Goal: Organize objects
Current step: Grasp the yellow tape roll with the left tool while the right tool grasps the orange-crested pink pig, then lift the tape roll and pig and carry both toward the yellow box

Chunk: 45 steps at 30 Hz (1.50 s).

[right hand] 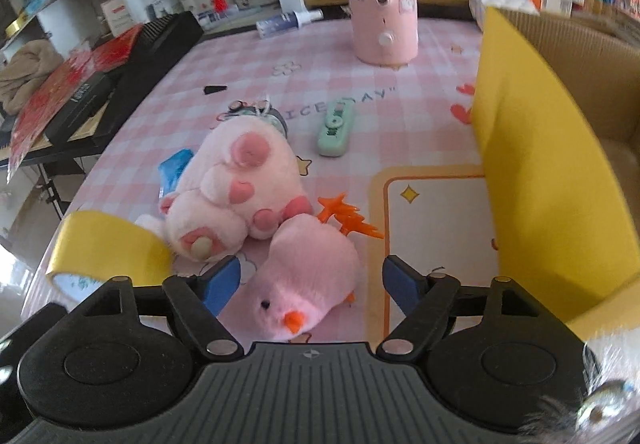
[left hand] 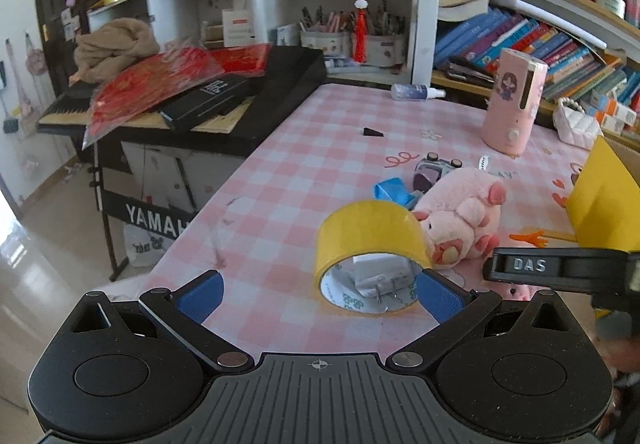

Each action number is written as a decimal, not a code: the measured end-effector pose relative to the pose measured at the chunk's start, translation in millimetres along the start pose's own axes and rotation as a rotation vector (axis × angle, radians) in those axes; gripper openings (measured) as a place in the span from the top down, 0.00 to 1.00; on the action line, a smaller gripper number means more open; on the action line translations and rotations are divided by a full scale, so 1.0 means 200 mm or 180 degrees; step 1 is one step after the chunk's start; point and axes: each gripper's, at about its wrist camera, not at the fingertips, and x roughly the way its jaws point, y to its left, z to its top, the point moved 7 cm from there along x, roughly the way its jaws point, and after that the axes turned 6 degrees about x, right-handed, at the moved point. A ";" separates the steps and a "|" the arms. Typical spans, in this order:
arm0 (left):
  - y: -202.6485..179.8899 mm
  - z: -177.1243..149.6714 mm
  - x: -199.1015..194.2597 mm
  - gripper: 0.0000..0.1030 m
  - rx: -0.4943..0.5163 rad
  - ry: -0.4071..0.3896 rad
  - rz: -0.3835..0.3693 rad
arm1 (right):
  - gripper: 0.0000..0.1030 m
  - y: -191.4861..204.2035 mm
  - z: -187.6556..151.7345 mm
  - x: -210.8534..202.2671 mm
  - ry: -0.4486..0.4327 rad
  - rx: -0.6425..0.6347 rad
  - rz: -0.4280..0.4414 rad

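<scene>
A yellow tape roll [left hand: 370, 240] stands on edge on the pink checked table, with a white plug [left hand: 382, 276] seen through its hole. My left gripper [left hand: 320, 294] is open, its right finger beside the roll. A pink plush pig [left hand: 464, 215] lies just behind the roll. In the right wrist view my right gripper [right hand: 310, 284] is open around a pink plush chick [right hand: 310, 284] with orange feet. The pig [right hand: 236, 195] and the tape roll [right hand: 108, 248] lie to its left. A cardboard box with a yellow flap [right hand: 532, 147] stands at the right.
A green remote-like case [right hand: 336, 127], a small toy car [left hand: 434, 167], a blue strip [left hand: 390, 191], a pink dispenser [left hand: 514, 101], a spray bottle [left hand: 416, 91] and a small black piece [left hand: 372, 131] are on the table. A Yamaha keyboard [left hand: 200, 99] with clutter stands left. Bookshelves stand behind.
</scene>
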 end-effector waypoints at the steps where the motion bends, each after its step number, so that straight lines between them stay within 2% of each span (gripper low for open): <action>1: -0.01 0.01 0.01 0.00 0.0014 0.0003 -0.0011 | 0.30 -0.01 0.00 0.02 0.0028 0.0022 0.0001; 4: -0.03 0.01 0.04 0.00 0.0041 0.0043 -0.0057 | 0.42 -0.03 0.02 0.08 0.0117 0.0103 0.0043; 6: -0.06 0.02 0.07 0.00 0.0082 0.0100 -0.0063 | 0.55 -0.03 0.03 0.09 0.0168 0.0178 0.0176; 7: -0.07 0.02 0.09 0.00 0.0105 0.0130 -0.0057 | 0.56 -0.04 0.04 0.09 0.0159 0.0180 0.0197; 17: -0.18 0.01 0.34 0.00 0.0156 0.0489 -0.0116 | 0.56 -0.07 0.21 -0.11 -0.0456 -0.0150 0.0260; 19: -0.19 0.01 0.36 0.02 0.0174 0.0497 -0.0084 | 0.56 -0.08 0.22 -0.12 -0.0490 -0.0200 0.0259; 21: -0.19 0.02 0.37 0.16 0.0213 0.0507 -0.0089 | 0.56 -0.08 0.22 -0.13 -0.0496 -0.0229 0.0261; 28: -0.20 -0.01 0.32 0.16 0.0246 0.0560 -0.0240 | 0.56 -0.09 0.18 -0.16 -0.0460 -0.0154 0.0251; 31: -0.16 -0.01 0.27 0.16 -0.0026 0.0605 -0.0442 | 0.56 -0.08 0.15 -0.18 -0.0442 -0.0128 0.0244; 33: -0.14 0.01 0.24 0.17 -0.0231 0.0564 -0.0583 | 0.56 -0.08 0.13 -0.21 -0.0468 -0.0112 0.0235; 35: -0.11 0.07 0.20 0.17 -0.0299 0.0355 -0.0603 | 0.56 -0.08 0.11 -0.24 -0.0518 -0.0087 0.0213; 38: -0.11 0.12 0.13 0.18 -0.0125 0.0080 -0.0501 | 0.56 -0.09 0.09 -0.28 -0.0584 -0.0060 0.0172; 43: -0.07 0.08 0.10 0.18 -0.0305 0.0059 -0.0604 | 0.56 -0.10 0.04 -0.35 -0.0621 -0.0066 0.0146; 45: -0.07 0.09 0.07 0.18 -0.0265 0.0006 -0.0610 | 0.56 -0.10 0.03 -0.37 -0.0650 -0.0056 0.0141</action>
